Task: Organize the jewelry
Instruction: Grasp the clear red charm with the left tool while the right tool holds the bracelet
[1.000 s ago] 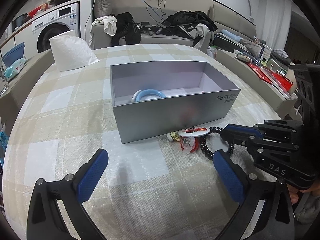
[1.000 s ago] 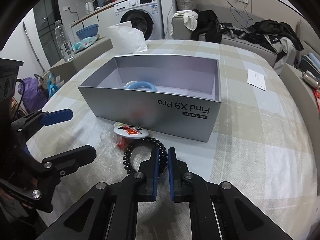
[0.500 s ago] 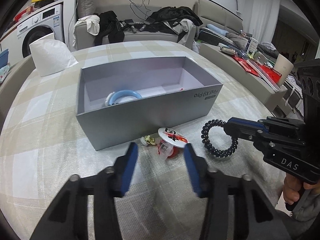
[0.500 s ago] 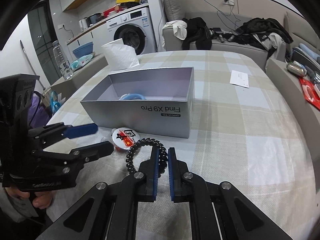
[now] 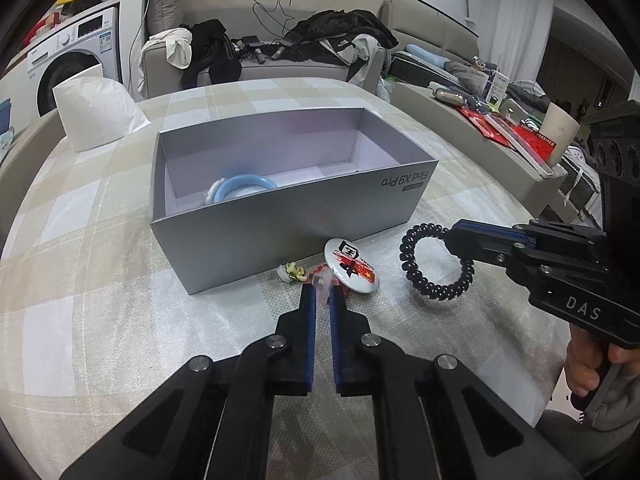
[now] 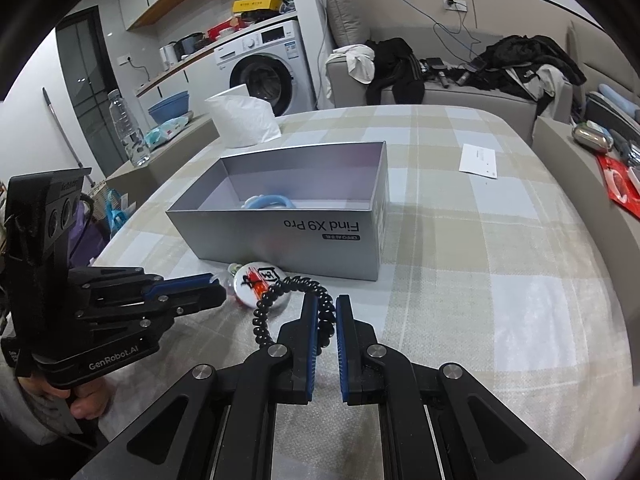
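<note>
An open grey box (image 5: 280, 224) (image 6: 288, 236) stands on the checked tablecloth with a blue ring (image 5: 244, 184) (image 6: 268, 201) inside. My right gripper (image 6: 323, 304) (image 5: 460, 240) is shut on a black bead bracelet (image 5: 436, 264) (image 6: 280, 304) and holds it just above the cloth. My left gripper (image 5: 322, 290) (image 6: 212, 286) is shut on a small clear and red trinket (image 5: 322, 280) in front of the box. A round white badge (image 5: 352, 266) (image 6: 260, 280) and a small yellow-green charm (image 5: 292, 272) lie beside it.
A white tissue pack (image 5: 96, 108) (image 6: 244, 120) stands behind the box on the left. A white paper slip (image 6: 478, 160) lies on the cloth at the right. A sofa with clothes (image 5: 280, 52) is beyond the table.
My left gripper closed from wide open onto the trinket in front of the box. My right gripper lifted the black bracelet off the cloth and drew it to the right.
</note>
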A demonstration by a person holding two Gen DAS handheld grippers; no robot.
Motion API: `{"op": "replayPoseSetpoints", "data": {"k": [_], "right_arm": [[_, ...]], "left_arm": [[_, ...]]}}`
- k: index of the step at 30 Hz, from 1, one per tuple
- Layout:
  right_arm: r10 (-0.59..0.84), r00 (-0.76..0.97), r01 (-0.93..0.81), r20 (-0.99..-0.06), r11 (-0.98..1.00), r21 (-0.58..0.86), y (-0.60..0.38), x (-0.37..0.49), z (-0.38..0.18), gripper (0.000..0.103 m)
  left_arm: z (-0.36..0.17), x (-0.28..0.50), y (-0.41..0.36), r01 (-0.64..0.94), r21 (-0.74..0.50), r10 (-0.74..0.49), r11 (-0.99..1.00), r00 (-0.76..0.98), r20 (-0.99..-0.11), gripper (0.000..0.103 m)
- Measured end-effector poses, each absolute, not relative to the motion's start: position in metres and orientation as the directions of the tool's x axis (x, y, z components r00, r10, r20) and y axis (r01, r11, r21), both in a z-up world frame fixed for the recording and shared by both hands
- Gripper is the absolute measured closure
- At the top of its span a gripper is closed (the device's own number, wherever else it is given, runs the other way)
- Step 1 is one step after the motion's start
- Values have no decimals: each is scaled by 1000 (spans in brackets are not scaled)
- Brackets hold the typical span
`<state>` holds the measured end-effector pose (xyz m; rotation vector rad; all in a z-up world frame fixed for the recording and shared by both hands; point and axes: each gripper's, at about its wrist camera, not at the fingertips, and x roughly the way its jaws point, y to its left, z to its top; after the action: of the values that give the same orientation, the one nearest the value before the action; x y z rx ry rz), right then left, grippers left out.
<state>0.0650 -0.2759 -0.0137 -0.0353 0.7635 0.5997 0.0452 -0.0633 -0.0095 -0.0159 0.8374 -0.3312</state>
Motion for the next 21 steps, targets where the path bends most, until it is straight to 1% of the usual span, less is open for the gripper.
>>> {"op": "replayPoseSetpoints", "data": {"k": [10, 12, 14, 15, 16, 17, 21], "right_arm": [[500, 573, -533, -649, 829, 167, -270, 59, -8, 95], [497, 577, -529, -648, 832, 167, -272, 59, -8, 95], [494, 582, -521, -647, 836, 170, -275, 60, -7, 95], [493, 583, -518, -646, 838, 171, -276, 60, -7, 95], [492, 584, -516, -645, 839, 172, -277, 60, -7, 95], [491, 586, -513, -645, 840, 174, -278, 61, -7, 95], [491, 587, -505, -643, 844, 184, -282, 62, -8, 95]], "left_arm": [[-6, 43, -60, 261, -144, -282, 955, 637, -717, 100], [-8, 47, -61, 252, -155, -283, 955, 628, -725, 96], [-8, 50, -61, 253, -170, -295, 952, 623, -724, 84], [-8, 52, -62, 257, -176, -303, 950, 622, -722, 80], [-7, 52, -63, 259, -178, -305, 949, 622, -721, 74], [-7, 54, -65, 261, -178, -306, 949, 624, -719, 70], [-8, 61, -71, 266, -182, -312, 947, 621, -719, 70]]}}
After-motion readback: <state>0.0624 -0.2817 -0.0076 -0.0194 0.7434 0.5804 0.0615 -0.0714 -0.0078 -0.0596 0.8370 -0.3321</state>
